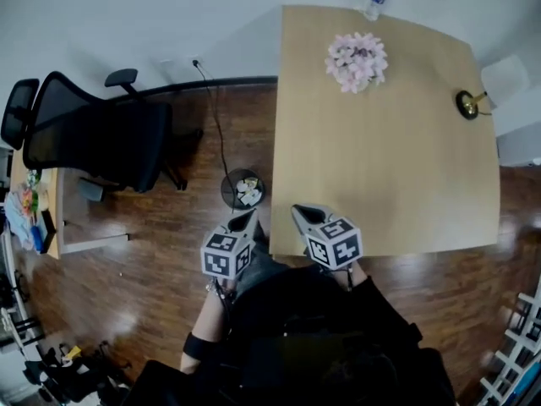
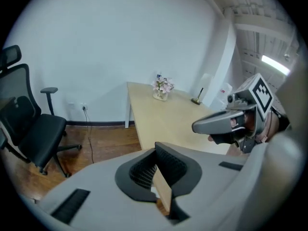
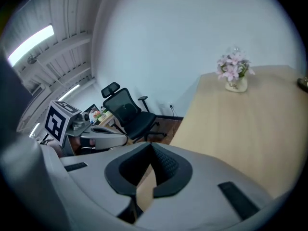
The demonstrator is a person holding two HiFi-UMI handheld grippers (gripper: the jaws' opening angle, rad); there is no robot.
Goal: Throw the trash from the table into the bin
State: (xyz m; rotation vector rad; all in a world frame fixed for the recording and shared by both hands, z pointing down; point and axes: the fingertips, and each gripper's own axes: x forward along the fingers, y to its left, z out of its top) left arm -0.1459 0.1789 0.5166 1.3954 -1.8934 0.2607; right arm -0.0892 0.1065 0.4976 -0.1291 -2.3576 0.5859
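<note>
table (image 1: 397, 184): light wood, mostly bare; no loose trash visible on it.
chair (image 1: 101, 142): black office chair, well left of the table, clear of the work area.
bin (image 1: 243, 189): small round dark one on the floor, just beside the table's left edge and near both grippers.
trash (image 1: 248, 193): white crumpled pieces sat inside the bin. Judged task done or nearly done.
left gripper (image 1: 247, 219): held close to the body, above the floor near the bin. Fingers were together with nothing between them.
right gripper (image 1: 303, 215): over the table's near edge. Fingers were together, also empty.
flowers (image 1: 357, 60): pink bunch, upright, towards the far side of the table.
bottle (image 1: 375, 0): clear plastic, upright at the far table edge, behind the flowers. Couldn't tell if it counted as trash.
brass stand (image 1: 467, 104): near the right edge, not trash.
risk 1: reaching for the bottle meant passing just beside the flowers, so an arm could tip them.
risk 2: a closed-finger nudge could push the bottle off the far edge.
risk 3: binning the bottle if it wasn't trash.
</note>
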